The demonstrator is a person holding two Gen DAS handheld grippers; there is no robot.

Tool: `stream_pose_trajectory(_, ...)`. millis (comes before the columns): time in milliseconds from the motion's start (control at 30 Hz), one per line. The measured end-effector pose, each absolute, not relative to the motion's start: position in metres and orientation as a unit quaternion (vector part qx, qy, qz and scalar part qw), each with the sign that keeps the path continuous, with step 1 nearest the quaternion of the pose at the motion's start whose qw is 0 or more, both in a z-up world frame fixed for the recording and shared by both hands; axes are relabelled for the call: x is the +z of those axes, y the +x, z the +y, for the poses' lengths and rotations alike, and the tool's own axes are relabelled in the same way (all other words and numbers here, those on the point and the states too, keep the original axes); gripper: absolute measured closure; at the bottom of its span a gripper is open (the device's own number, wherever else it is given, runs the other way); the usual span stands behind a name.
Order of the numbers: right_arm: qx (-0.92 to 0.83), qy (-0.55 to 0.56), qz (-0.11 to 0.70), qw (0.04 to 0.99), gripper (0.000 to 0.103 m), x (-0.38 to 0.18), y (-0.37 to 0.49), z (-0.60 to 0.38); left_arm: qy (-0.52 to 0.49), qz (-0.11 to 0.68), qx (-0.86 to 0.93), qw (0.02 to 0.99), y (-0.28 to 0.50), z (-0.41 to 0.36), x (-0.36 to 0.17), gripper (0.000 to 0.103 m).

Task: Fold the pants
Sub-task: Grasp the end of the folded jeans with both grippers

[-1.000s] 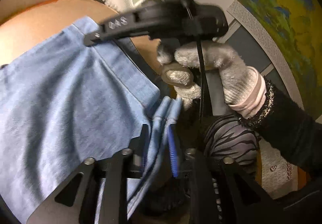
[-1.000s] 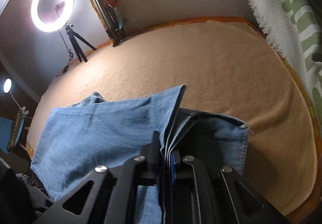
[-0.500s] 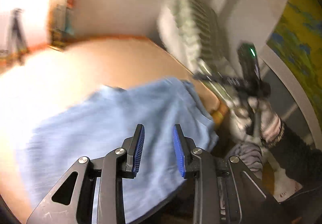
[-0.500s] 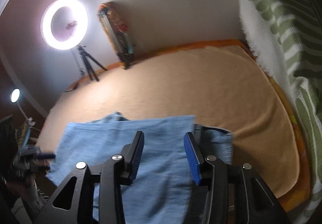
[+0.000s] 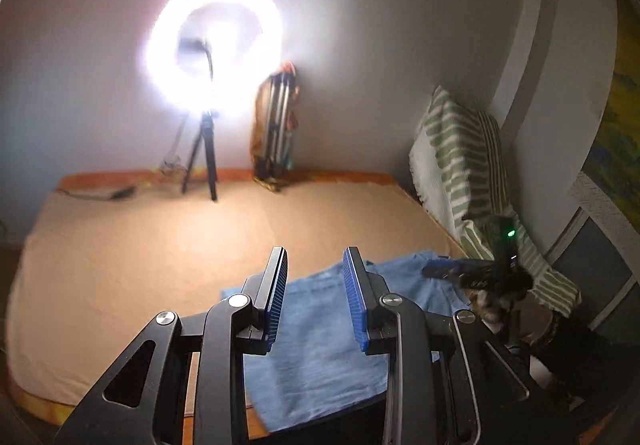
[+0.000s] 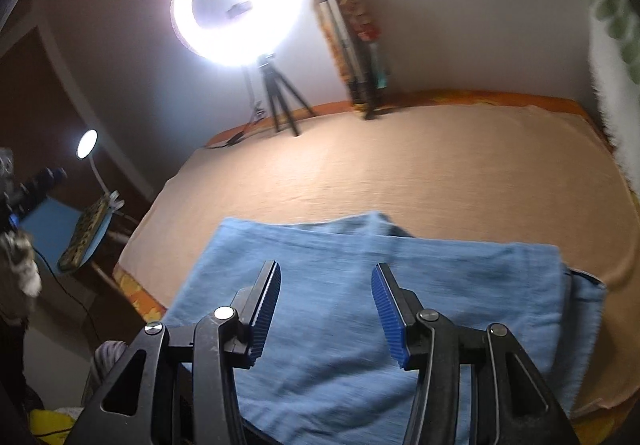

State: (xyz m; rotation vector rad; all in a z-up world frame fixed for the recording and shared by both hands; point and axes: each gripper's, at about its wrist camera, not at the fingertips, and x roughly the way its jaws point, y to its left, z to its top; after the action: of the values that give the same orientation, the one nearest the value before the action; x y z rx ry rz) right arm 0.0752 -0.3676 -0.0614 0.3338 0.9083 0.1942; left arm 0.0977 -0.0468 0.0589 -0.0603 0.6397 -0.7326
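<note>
The pants (image 6: 360,305), light blue denim, lie folded flat at the near edge of the tan bed cover (image 6: 420,165). The left gripper (image 5: 316,297) hovers above them, its jaws slightly parted with nothing between. The right gripper (image 6: 326,309) stands wider, equally empty, above the cloth.

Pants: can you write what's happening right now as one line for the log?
pants: folded, flat on bed | left tongs: open, empty | right tongs: open, empty, above pants
</note>
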Motion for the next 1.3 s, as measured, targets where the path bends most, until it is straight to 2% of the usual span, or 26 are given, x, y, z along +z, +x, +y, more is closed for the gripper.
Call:
stream_pose_trajectory(167,0.130,0.158,0.441,0.874,0.050,-0.063,0.092,-0.337,-0.018,0.305,-0.364,0.880,0.077,-0.055,0.095,0.076)
stream_pose_trajectory(233,0.147,0.156,0.444,0.870,0.050,-0.065,0.099,-0.325,-0.024,0.309,-0.369,0.876,0.073,-0.059,0.095,0.062)
stream_pose_trajectory(267,0.159,0.153,0.447,0.867,0.050,-0.067,0.104,-0.316,-0.032,0.312,-0.369,0.875,0.071,-0.059,0.091,0.061)
stream_pose_trajectory(467,0.238,0.141,0.480,0.832,0.050,-0.084,0.134,-0.257,-0.070,0.351,-0.359,0.862,0.068,-0.057,0.031,0.061)
stream_pose_trajectory(700,0.281,0.137,0.543,0.780,0.050,-0.125,0.171,-0.193,-0.129,0.430,-0.291,0.845,0.063,-0.019,-0.080,0.061)
stream_pose_trajectory(867,0.301,0.127,0.583,0.744,0.053,-0.148,0.187,-0.152,-0.120,0.462,-0.267,0.837,0.064,-0.014,-0.134,0.061)
stream_pose_trajectory(1067,0.302,0.079,0.626,0.714,0.052,-0.169,0.192,-0.111,-0.117,0.482,-0.267,0.826,0.075,-0.020,-0.173,0.063)
stream_pose_trajectory(1300,0.266,0.059,0.658,0.702,0.051,-0.190,0.202,-0.094,-0.133,0.484,-0.271,0.821,0.085,-0.025,-0.191,0.063)
